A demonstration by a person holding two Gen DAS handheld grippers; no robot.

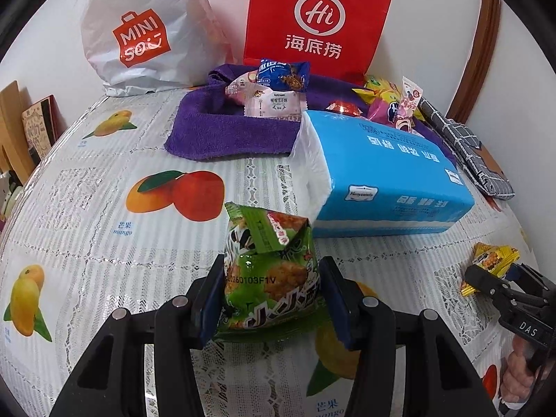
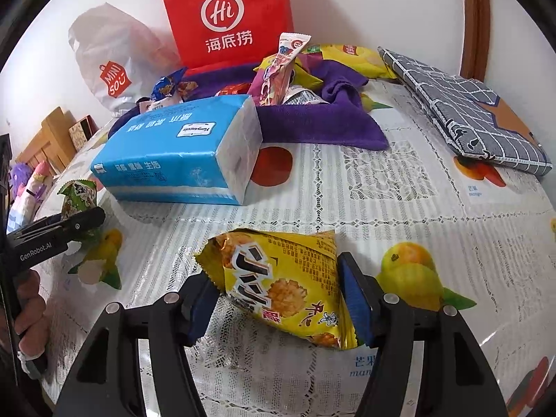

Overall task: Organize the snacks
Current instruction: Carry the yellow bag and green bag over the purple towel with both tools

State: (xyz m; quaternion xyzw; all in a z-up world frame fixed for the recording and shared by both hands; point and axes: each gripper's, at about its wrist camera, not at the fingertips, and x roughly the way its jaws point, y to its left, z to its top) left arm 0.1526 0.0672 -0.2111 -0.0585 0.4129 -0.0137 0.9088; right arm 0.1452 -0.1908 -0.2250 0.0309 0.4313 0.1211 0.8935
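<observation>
A green snack packet (image 1: 267,288) sits between the pads of my left gripper (image 1: 272,267), which is shut on it low over the table. The same packet (image 2: 78,196) and the left gripper (image 2: 87,217) show at the left of the right wrist view. My right gripper (image 2: 274,272) has a puffed yellow snack packet (image 2: 288,285) between its fingers, both pads touching its sides, the packet low on the tablecloth. In the left wrist view that gripper (image 1: 493,274) and the yellow packet (image 1: 495,259) are at the far right. Several wrapped snacks (image 1: 274,90) lie on a purple towel (image 1: 222,128) at the back.
A blue tissue pack (image 1: 382,173) lies mid-table in front of the towel. A red paper bag (image 1: 316,21) and a white plastic bag (image 1: 139,34) stand against the wall. A grey checked cloth (image 2: 462,111) lies at the right. The fruit-print tablecloth (image 2: 347,191) covers the table.
</observation>
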